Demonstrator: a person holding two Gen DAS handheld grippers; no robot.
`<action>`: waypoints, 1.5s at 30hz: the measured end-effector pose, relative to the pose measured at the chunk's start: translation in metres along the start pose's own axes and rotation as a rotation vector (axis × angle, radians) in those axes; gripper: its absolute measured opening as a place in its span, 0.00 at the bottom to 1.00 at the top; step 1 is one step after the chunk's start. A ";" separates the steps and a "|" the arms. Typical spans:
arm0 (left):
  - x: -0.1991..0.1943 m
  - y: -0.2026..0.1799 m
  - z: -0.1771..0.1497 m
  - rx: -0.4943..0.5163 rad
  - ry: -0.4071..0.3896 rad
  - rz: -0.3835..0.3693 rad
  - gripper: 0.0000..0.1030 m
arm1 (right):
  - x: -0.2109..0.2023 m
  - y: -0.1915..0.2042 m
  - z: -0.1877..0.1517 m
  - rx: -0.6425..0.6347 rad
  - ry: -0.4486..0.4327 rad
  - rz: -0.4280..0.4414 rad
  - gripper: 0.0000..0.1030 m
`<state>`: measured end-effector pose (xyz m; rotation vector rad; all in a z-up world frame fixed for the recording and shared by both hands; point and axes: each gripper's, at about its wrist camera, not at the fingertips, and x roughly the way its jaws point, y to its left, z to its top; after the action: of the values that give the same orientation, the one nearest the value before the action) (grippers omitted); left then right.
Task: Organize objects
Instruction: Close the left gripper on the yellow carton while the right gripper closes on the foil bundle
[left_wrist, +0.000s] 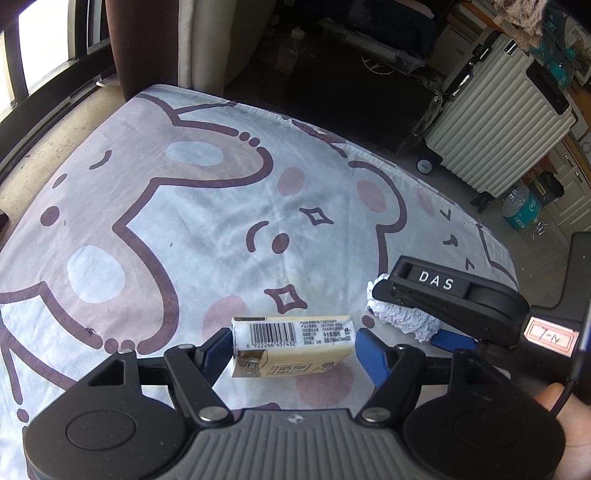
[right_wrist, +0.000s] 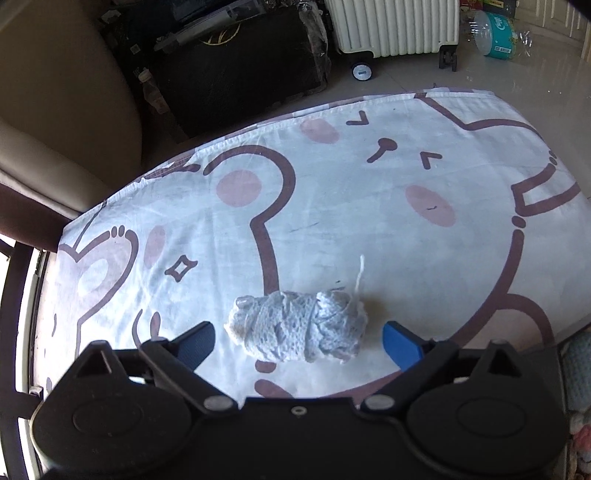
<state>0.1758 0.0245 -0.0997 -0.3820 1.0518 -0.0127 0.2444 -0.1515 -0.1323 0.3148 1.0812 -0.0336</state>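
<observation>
While left view shows tissue pack, right shows lace roll.

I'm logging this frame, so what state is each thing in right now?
left tool: open, fingers either side of the pack.
tissue pack: lying flat, barcode side up.
right tool: open, straddling the bundle.
lace bundle: rolled up, lying on the sheet, one thread loose.

Lace roll half behind right tool
</observation>
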 end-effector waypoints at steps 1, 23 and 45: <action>-0.001 0.001 0.001 -0.005 -0.001 0.000 0.71 | 0.002 0.000 -0.001 -0.007 0.005 -0.004 0.80; -0.031 0.012 0.001 -0.088 -0.042 -0.002 0.71 | -0.033 -0.016 -0.021 -0.092 0.034 0.010 0.55; -0.069 -0.006 -0.019 0.068 -0.047 0.069 0.71 | -0.117 -0.037 -0.048 -0.122 -0.012 0.035 0.54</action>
<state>0.1257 0.0264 -0.0476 -0.2837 1.0147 0.0220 0.1404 -0.1886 -0.0596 0.2236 1.0606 0.0612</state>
